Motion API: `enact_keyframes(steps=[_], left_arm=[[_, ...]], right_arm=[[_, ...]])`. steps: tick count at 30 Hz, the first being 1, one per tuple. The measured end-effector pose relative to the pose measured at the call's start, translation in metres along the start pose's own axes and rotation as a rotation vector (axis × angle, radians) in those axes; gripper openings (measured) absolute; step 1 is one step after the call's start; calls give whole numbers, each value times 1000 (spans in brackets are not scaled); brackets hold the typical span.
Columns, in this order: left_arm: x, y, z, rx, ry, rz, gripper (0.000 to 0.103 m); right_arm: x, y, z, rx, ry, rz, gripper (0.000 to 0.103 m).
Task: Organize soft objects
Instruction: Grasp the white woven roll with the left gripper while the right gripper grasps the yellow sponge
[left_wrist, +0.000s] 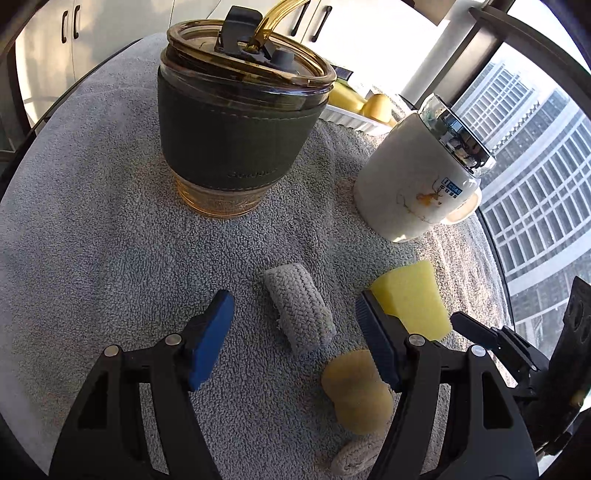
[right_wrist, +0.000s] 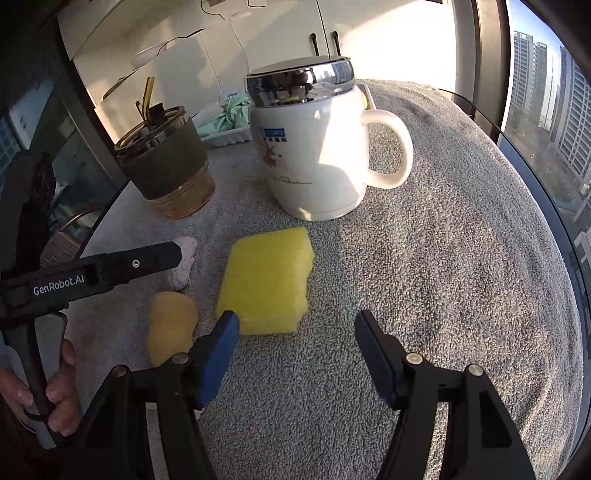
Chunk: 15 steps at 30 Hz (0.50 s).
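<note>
A grey towel (left_wrist: 92, 240) is covering the table. I am keeping the left gripper (left_wrist: 295, 332) wide around the rolled cloth (left_wrist: 299, 310) (not touching). The right gripper (right_wrist: 295, 354) is gaping empty beside the yellow sponge (right_wrist: 266, 280).

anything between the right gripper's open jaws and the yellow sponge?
No. In the right wrist view only bare grey towel lies between the open right gripper and the yellow sponge; the sponge's near edge sits just past the left fingertip.

Two black plastic grippers, left gripper (left_wrist: 295, 332) and right gripper (right_wrist: 295, 354), blue-padded fingers (right_wrist: 218, 362), silver screws, white "GenRobot.AI" lettering.
</note>
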<state>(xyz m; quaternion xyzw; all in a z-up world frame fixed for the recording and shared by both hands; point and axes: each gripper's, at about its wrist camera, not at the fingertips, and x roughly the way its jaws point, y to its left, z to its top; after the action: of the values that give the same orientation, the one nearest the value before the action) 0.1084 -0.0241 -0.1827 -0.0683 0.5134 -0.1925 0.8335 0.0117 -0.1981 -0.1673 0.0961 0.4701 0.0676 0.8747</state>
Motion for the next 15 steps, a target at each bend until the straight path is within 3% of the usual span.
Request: enact_keyframes(steps=[2,5,9,15], left_arm=[[5,-9,1,12,20,90,67],[13,-17,0,30,44,158,67],[16,-26,-3,61,29,209,64],[12,-13,-3,18,11,223,54]], right_arm=[[0,1,2,5,-2,17,68],[-3,7,3,1,-17,44,68],[1,13,6,-10,-15,44,68],[4,27,8,-12,-13,85,68]])
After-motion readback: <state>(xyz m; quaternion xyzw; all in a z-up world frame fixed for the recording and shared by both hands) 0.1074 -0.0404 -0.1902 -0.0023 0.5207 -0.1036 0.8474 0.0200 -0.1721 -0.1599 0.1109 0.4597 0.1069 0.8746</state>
